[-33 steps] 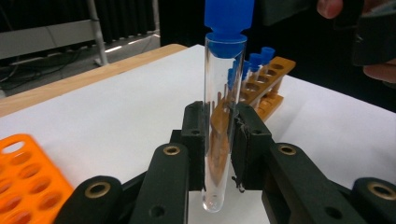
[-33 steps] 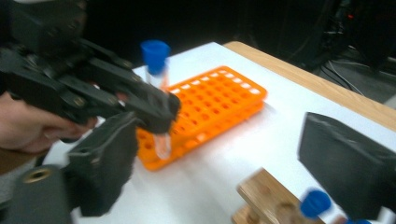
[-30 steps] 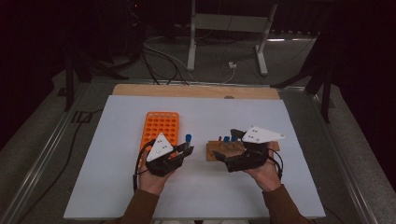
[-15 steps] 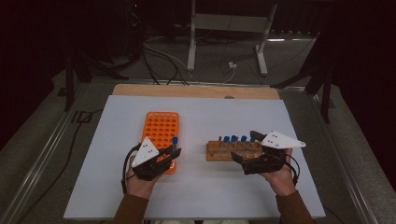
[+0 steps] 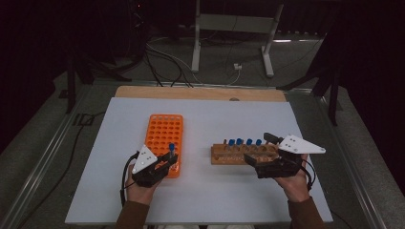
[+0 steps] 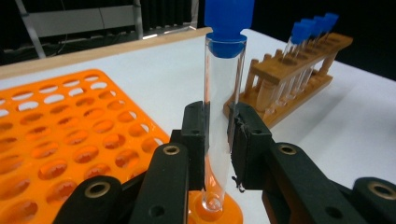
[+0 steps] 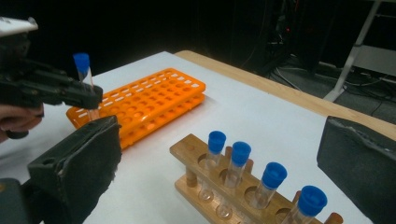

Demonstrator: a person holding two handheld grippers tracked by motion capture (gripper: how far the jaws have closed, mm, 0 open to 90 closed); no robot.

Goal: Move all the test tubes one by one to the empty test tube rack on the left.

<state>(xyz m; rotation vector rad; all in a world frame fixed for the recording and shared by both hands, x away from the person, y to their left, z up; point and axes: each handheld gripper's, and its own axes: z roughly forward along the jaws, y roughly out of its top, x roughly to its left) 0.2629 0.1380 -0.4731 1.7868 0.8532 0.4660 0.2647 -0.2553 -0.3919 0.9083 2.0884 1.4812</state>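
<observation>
Left gripper [image 6: 217, 140] — jaws closed on a clear test tube with a blue cap [image 6: 223, 107], tube upright, pads pressing its lower half. I have it over the near right corner of the orange rack [image 5: 162, 138], its rounded bottom just at a hole there; whether it is seated yet I cannot tell. A second ago this gripper stood higher and nearer the wooden rack; it has since moved left and come down onto the orange rack's near end.

Right gripper [image 7: 219, 154] — jaws wide apart, nothing between them. It has drawn back from the wooden rack [image 5: 244, 153] toward the table's right edge and now sits just beside that rack's right end.

Wooden rack — four blue-capped tubes [image 7: 240, 170] standing in it, right of the table's middle.

Reading: one tube is crossing over — I judge release into the orange rack comes next.
</observation>
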